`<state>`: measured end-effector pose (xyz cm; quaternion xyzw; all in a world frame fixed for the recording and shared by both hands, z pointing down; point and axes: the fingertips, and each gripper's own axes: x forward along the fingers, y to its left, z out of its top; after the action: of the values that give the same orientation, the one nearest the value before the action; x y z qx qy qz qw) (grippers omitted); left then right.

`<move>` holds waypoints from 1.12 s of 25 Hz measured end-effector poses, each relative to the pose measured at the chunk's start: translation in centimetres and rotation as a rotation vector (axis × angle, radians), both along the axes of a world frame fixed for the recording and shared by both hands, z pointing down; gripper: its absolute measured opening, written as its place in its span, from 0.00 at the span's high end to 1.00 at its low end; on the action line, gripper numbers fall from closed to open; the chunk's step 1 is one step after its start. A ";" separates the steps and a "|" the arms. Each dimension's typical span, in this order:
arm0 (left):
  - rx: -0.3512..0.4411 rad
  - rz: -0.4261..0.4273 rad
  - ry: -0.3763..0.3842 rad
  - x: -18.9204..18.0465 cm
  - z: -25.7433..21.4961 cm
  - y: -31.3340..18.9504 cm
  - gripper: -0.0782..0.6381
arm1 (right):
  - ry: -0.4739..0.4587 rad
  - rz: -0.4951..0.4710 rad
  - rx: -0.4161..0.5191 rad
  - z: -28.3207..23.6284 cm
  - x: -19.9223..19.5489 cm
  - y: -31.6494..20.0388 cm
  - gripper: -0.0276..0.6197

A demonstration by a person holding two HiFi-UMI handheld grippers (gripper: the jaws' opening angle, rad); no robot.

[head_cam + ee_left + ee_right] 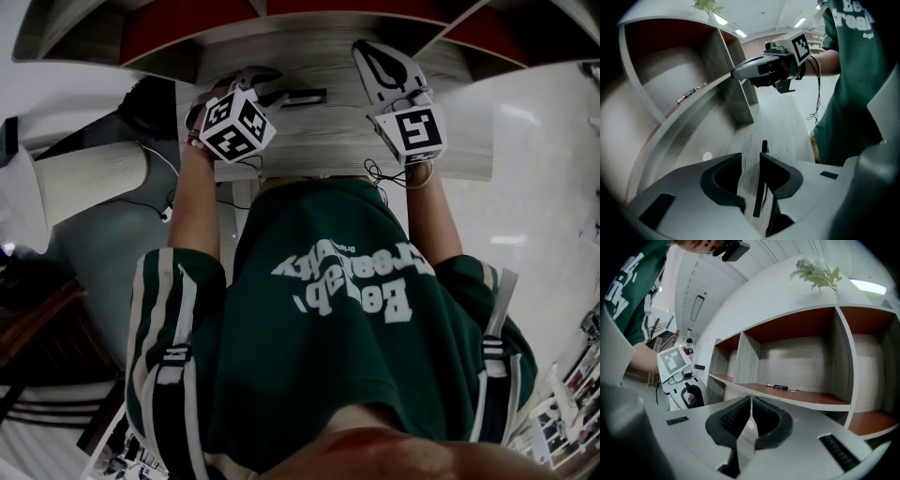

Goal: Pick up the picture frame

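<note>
The picture frame (305,96) is a thin black thing on the wood-grain desk top (319,141). In the left gripper view I see it edge-on (761,187), in the gap between the jaws and close against the right-hand one. My left gripper (751,157) (272,86) points down at the desk with its jaws apart, and the left pad stands clear of the frame. My right gripper (751,401) (364,49) hangs level over the desk to the right, jaws together with nothing between them. From the left gripper view it shows as a pale nose (740,72).
A curved shelf unit (797,399) with red-brown compartments rises behind the desk. A black pen (778,386) lies on one shelf, and an upright divider (740,93) stands at the desk's far end. A plant (818,273) sits on top. A cable (375,173) hangs at the desk's near edge.
</note>
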<state>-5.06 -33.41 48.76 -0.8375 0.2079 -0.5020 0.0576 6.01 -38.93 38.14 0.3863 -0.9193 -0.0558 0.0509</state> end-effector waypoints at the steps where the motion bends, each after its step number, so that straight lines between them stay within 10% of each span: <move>1: -0.031 0.028 -0.018 0.2 0.7 0.2 0.71 | -0.001 0.003 -0.002 0.0 0.3 -0.1 0.90; 13: -0.307 0.148 -0.205 -0.9 9.5 0.7 0.65 | 0.002 0.017 -0.011 0.9 1.6 -0.7 0.90; 28: -0.449 0.171 -0.293 -1.6 16.9 1.0 0.67 | 0.021 0.026 -0.015 1.0 1.7 -0.6 0.90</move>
<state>-6.63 -32.45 65.66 -0.7622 0.0098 -0.6447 -0.0576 7.69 -39.54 39.18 0.3974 -0.9139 -0.0523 0.0641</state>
